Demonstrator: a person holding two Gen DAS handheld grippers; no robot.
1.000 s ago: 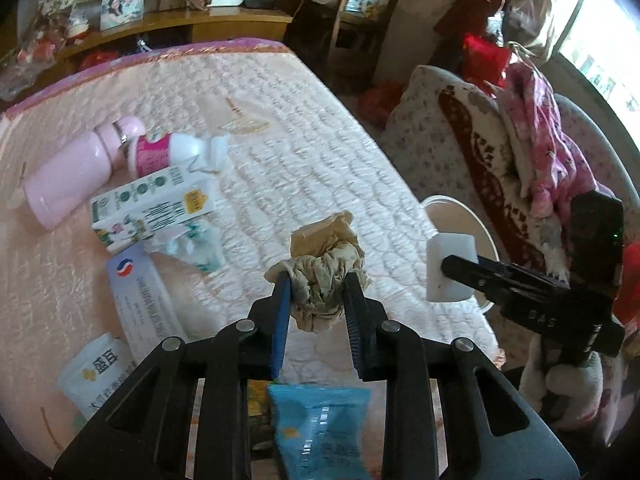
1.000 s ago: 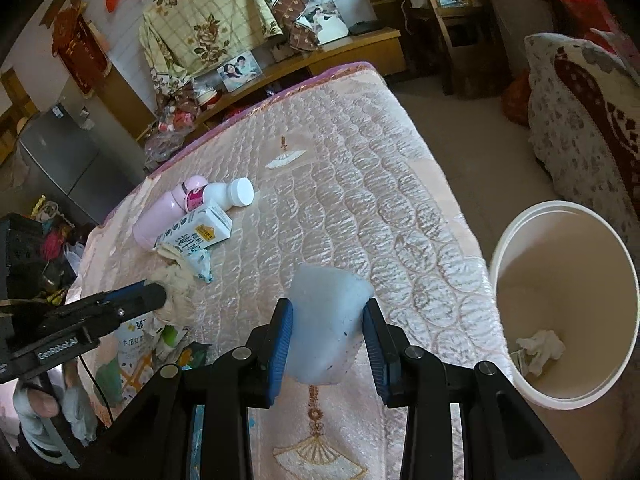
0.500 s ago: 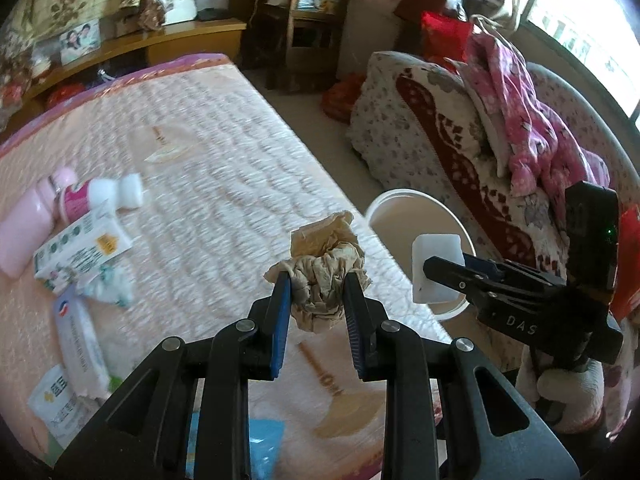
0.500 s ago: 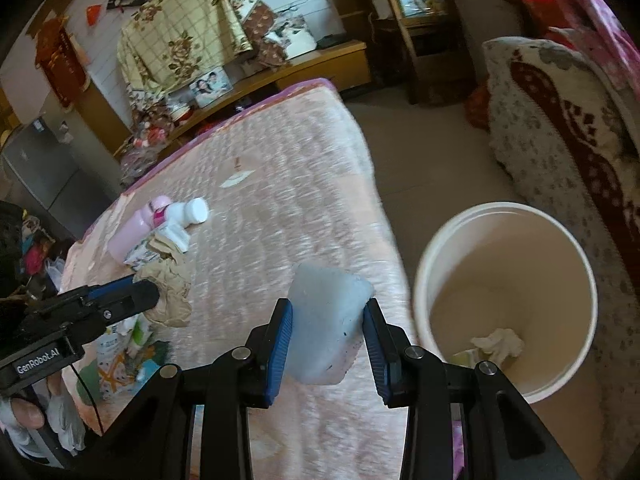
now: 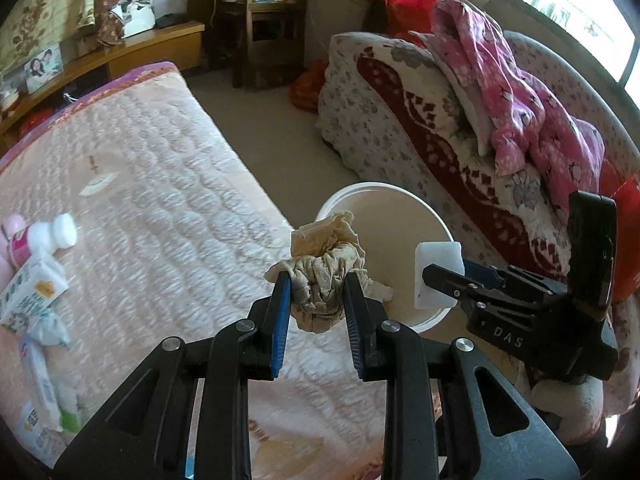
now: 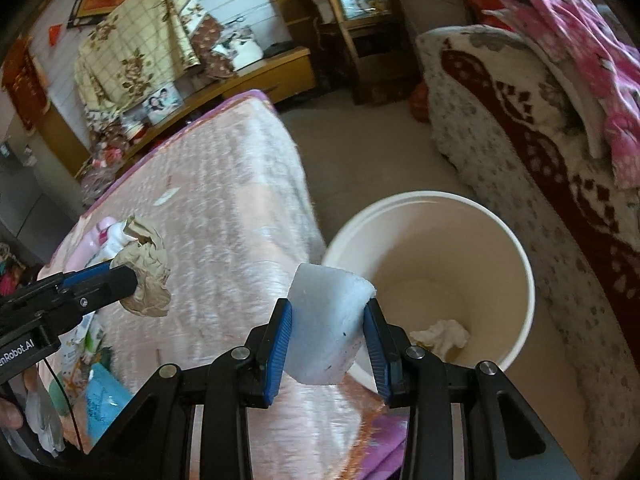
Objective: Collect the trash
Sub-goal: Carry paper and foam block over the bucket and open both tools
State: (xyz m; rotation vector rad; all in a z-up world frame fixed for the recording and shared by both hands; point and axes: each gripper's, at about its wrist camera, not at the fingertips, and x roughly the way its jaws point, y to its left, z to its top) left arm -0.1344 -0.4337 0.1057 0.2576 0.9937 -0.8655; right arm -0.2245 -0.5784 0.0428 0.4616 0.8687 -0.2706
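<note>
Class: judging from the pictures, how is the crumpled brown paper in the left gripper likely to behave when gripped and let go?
The crumpled paper probably squashes easily: it bulges around the left gripper. It looks light and would likely drop slowly, not roll.

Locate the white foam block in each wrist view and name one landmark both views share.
Left wrist view: the white foam block sits right of centre, gripped at the tip of the right claw, in front of the bucket's right rim.
Right wrist view: the block is at bottom centre, between the claw's blue pads, overlapping the bucket's left edge.
Shared landmark: the white bucket on the floor beside the bed.
</note>
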